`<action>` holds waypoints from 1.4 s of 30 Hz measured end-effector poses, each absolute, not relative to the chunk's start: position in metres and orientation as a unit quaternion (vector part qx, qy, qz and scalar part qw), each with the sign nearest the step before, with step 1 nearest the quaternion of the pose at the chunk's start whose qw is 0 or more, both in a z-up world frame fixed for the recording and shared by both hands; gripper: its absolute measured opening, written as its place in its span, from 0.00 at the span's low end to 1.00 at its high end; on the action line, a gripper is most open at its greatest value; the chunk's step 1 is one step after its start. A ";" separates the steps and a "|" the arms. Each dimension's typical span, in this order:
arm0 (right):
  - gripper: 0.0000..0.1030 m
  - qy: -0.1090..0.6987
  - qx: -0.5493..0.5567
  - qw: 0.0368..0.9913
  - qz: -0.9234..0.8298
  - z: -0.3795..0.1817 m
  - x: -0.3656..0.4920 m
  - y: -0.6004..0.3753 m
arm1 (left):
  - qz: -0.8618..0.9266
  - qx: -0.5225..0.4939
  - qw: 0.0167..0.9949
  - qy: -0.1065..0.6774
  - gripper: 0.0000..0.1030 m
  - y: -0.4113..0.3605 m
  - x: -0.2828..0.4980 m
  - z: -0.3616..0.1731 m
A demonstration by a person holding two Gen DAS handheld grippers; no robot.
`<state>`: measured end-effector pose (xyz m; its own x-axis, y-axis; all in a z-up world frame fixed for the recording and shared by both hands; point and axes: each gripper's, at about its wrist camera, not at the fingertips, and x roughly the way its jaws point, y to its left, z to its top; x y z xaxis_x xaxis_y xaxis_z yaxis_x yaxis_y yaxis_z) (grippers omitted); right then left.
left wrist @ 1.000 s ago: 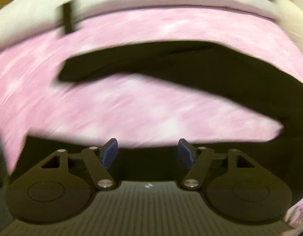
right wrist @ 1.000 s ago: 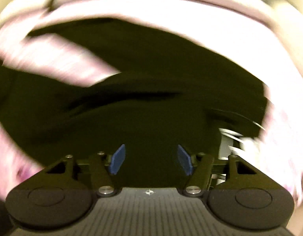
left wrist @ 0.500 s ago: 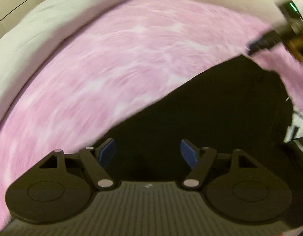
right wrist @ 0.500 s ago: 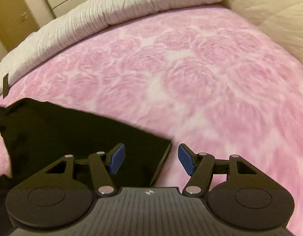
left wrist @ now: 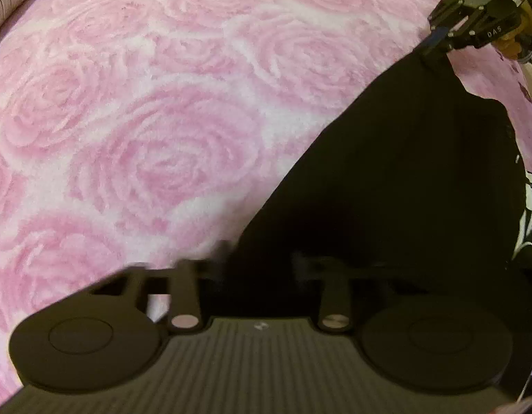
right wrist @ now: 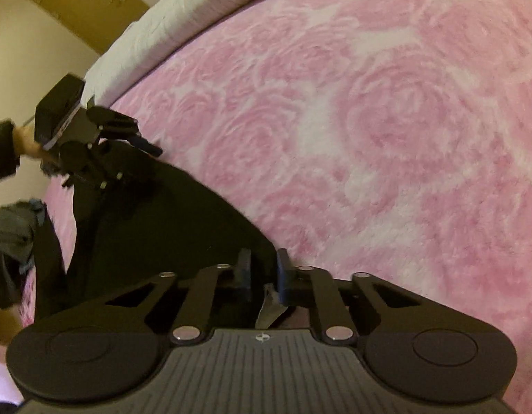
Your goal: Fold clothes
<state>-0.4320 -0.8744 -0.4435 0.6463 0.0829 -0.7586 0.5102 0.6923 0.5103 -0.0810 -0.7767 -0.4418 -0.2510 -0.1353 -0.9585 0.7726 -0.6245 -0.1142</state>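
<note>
A black garment lies on a pink rose-patterned blanket. In the left wrist view my left gripper is blurred, its fingers closing over the garment's near corner. My right gripper shows far off at the top right, at the garment's other corner. In the right wrist view my right gripper has its fingers nearly together on the corner of the black garment. My left gripper shows at the far left, pinching the opposite corner.
A white quilted cover lies along the far edge of the bed. A dark grey cloth pile sits at the left. A wooden door and cream wall stand behind. A white print shows on the garment's right.
Both grippers have dropped to the garment's two corners and their fingers have closed from wide open. The left fingers are still blurred with motion.
</note>
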 end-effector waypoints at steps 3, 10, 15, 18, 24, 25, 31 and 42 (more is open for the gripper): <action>0.05 0.417 0.312 0.840 -0.149 -0.422 -0.421 -0.867 | -0.742 0.521 0.322 0.271 0.05 -0.773 -0.083 -0.416; 0.03 0.392 0.208 0.873 -0.202 -0.369 -0.404 -0.890 | -0.730 0.483 0.427 0.227 0.05 -0.803 -0.078 -0.385; 0.06 0.409 0.177 0.864 -0.233 -0.390 -0.366 -0.914 | -0.664 0.489 0.504 0.256 0.25 -0.821 -0.071 -0.418; 0.12 0.413 0.167 0.859 -0.254 -0.404 -0.354 -0.917 | -0.641 0.471 0.543 0.269 0.30 -0.804 -0.056 -0.415; 0.26 0.368 0.202 0.862 -0.286 -0.378 -0.399 -0.864 | -0.675 0.433 0.542 0.252 0.36 -0.718 -0.070 -0.363; 0.26 0.369 0.206 0.863 -0.275 -0.373 -0.407 -0.847 | -0.688 0.433 0.521 0.260 0.39 -0.698 -0.082 -0.359; 0.70 0.444 0.155 0.875 -0.117 -0.363 -0.428 -0.695 | -0.705 0.452 0.444 0.319 0.41 -0.606 -0.142 -0.380; 0.00 0.491 -0.030 0.866 -0.089 -0.395 -0.408 -0.630 | -0.691 0.394 0.471 0.382 0.47 -0.565 -0.162 -0.380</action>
